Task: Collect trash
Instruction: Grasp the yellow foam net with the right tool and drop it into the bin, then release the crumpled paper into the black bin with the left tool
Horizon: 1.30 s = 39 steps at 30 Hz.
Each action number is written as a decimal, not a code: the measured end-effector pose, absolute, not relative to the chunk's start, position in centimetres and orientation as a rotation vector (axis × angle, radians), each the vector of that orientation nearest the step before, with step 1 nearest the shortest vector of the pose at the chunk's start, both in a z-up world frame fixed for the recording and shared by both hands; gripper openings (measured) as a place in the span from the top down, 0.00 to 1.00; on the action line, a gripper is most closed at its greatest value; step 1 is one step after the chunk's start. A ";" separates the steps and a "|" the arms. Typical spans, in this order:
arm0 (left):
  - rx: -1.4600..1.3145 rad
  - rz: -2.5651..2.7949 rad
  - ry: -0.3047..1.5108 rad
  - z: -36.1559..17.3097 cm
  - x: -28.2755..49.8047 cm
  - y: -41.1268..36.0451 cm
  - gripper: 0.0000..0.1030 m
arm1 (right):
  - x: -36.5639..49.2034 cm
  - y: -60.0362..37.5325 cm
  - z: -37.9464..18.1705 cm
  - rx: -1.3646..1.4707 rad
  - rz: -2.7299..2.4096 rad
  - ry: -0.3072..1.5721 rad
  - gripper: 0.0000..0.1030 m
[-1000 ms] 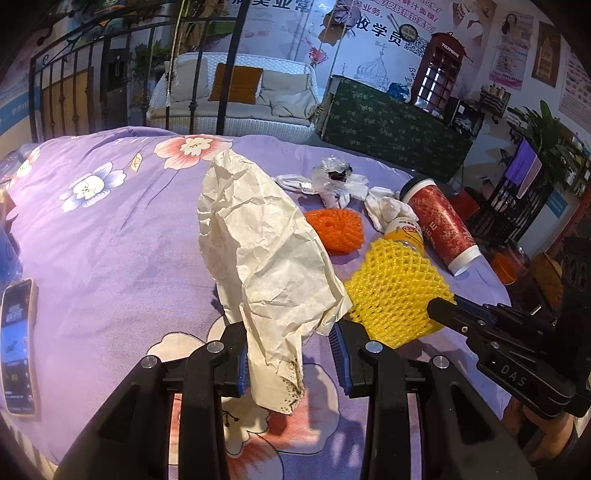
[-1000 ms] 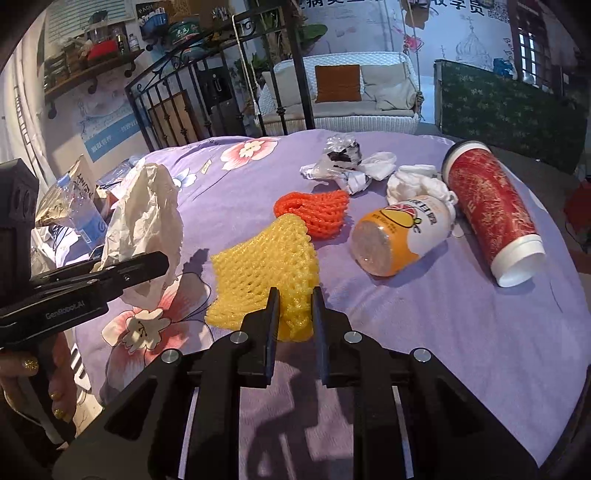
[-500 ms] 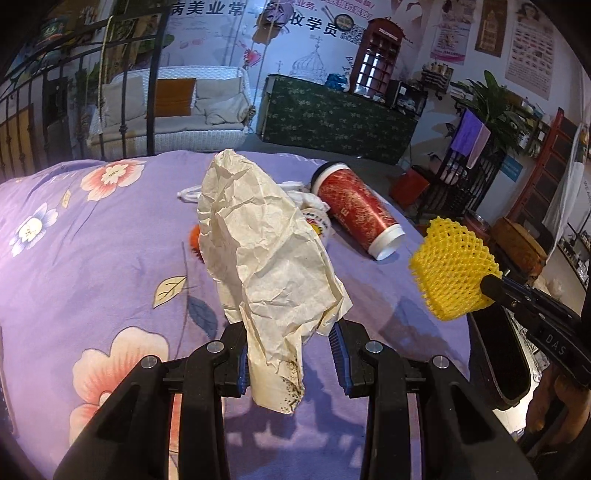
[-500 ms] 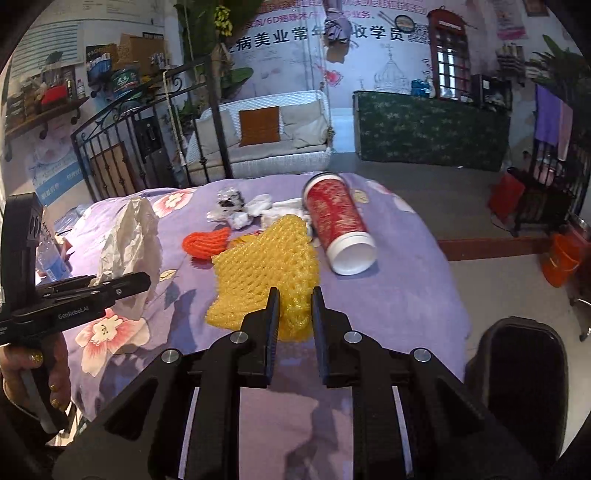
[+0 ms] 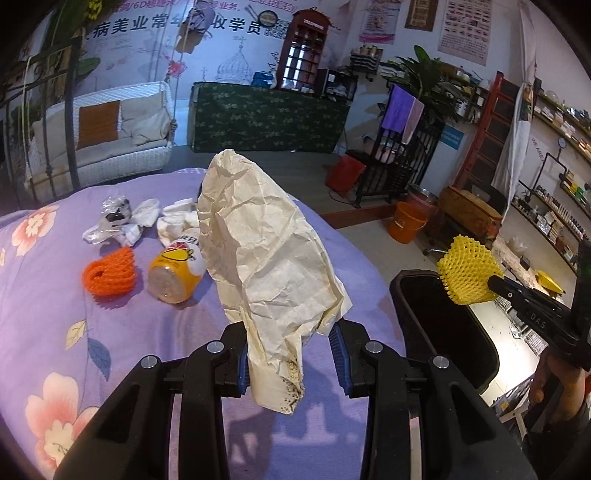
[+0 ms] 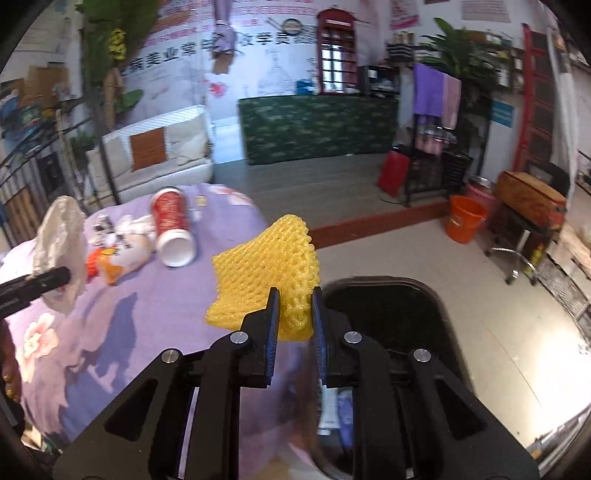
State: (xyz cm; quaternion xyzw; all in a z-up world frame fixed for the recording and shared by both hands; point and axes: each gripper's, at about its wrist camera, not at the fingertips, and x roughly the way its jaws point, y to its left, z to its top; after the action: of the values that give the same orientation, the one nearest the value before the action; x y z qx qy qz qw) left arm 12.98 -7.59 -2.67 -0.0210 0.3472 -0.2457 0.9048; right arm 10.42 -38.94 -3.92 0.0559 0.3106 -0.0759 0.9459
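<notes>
Beauty-school shop floor: recruitment wall banner (image 5: 177, 29), product shelves (image 5: 554, 206) (cluttered), wicker sofa (image 5: 107, 147).

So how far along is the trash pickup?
Nothing visibly binned yet. In hand: the left tool grips the crumpled paper, and the right tool holds the yellow foam net near the black bin. Left on the bed: orange net, bottle, red cup, wrappers.

The left gripper (image 5: 291, 354) is pinching a crumpled paper bag (image 5: 266, 258) between its fingers, holding it upright above the bed. The right gripper (image 6: 294, 325) is clamping a yellow foam net (image 6: 266, 280), holding it in the air off to the right.
</notes>
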 end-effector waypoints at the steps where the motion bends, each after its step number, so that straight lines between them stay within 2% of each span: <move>1: -0.040 -0.525 0.721 -2.7 13.1 -8.2 0.67 | 10.2 -40.0 -4.3 0.117 -0.190 0.644 0.83; 13: 0.022 -0.647 0.734 -3.6 12.9 -13.4 0.67 | 11.1 -43.9 -11.0 0.169 -0.328 0.813 0.82; 16: 0.048 -0.666 0.738 -4.0 12.7 -14.5 0.67 | 11.2 -44.0 -12.1 0.185 -0.337 0.834 0.75; 18: 0.057 -0.680 0.740 -4.1 12.5 -15.2 0.67 | 11.1 -44.3 -12.8 0.174 -0.369 0.850 0.53; 19: 0.060 -0.687 0.741 -4.2 12.4 -15.6 0.67 | 11.0 -44.2 -12.9 0.172 -0.383 0.847 0.49; 27: 0.101 -0.795 0.760 -4.9 11.6 -19.2 0.67 | 8.9 -45.8 -11.8 0.239 -0.435 0.777 0.37; 31: 0.119 -0.860 0.787 -5.4 11.5 -21.8 0.67 | 8.0 -46.4 -10.7 0.250 -0.457 0.741 0.36; 34: 0.135 -0.908 0.813 -5.9 11.5 -24.0 0.67 | 7.2 -46.9 -9.9 0.251 -0.479 0.716 0.23; 39: 0.174 -0.976 0.850 -6.9 11.1 -27.5 0.67 | 6.0 -47.7 -8.9 0.251 -0.517 0.683 0.21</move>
State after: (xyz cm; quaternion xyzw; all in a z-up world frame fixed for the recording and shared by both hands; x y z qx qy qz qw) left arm 11.09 -27.49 -6.94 0.0809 0.3953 -0.4539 0.7945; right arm 5.97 -47.72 -8.90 0.1213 0.3302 -0.2500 0.9021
